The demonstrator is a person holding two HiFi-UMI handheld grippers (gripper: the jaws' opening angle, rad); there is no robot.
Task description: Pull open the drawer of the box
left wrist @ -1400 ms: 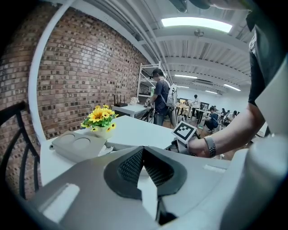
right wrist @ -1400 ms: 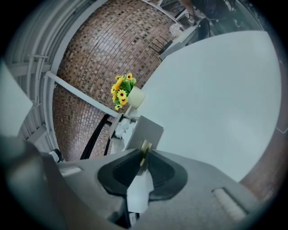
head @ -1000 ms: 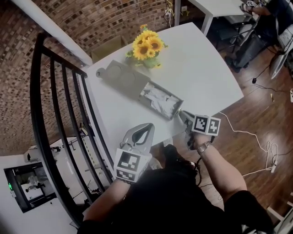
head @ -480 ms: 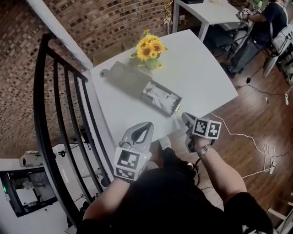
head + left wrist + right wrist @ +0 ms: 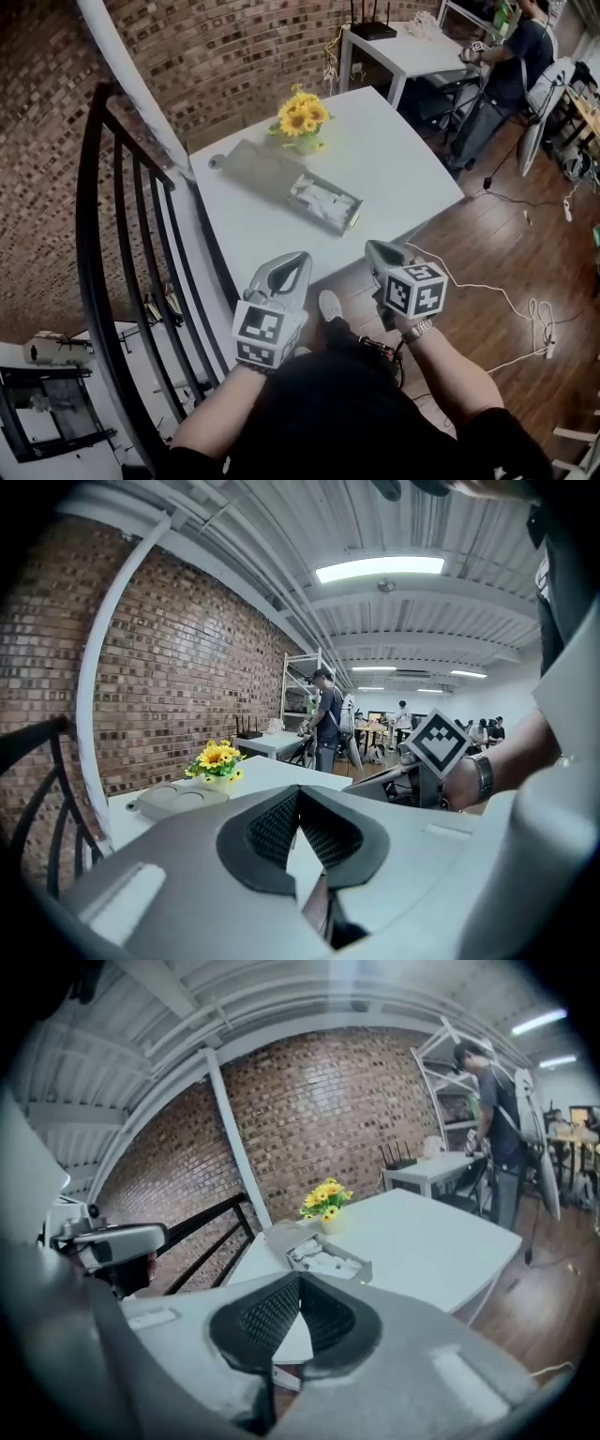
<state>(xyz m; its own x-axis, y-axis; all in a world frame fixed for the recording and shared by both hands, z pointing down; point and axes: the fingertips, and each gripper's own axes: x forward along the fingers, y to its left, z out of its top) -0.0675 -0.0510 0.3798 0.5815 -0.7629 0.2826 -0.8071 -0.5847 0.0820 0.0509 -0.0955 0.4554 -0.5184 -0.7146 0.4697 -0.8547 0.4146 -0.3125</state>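
Note:
The grey box [image 5: 251, 161] lies on the white table [image 5: 394, 169], and its drawer [image 5: 325, 203] stands pulled out toward me with white stuff inside. Both grippers hover off the table's near edge, apart from the box. My left gripper [image 5: 298, 259] is shut and holds nothing; my right gripper [image 5: 372, 247] is shut and holds nothing too. In the right gripper view the drawer [image 5: 330, 1262] sticks out of the box [image 5: 284, 1234] beyond the right gripper [image 5: 300, 1279]. In the left gripper view the box [image 5: 176, 799] shows past the left gripper [image 5: 299, 794].
A pot of sunflowers [image 5: 300, 120] stands behind the box. A black railing [image 5: 112, 253] runs along the table's left side. A second white table [image 5: 398, 52] and a person [image 5: 511, 66] are at the back right. Cables [image 5: 525, 314] lie on the wooden floor.
Both grippers have drawn back from the table toward me. My right gripper, earlier at the drawer's front corner, is now off the table edge. The drawer stays open.

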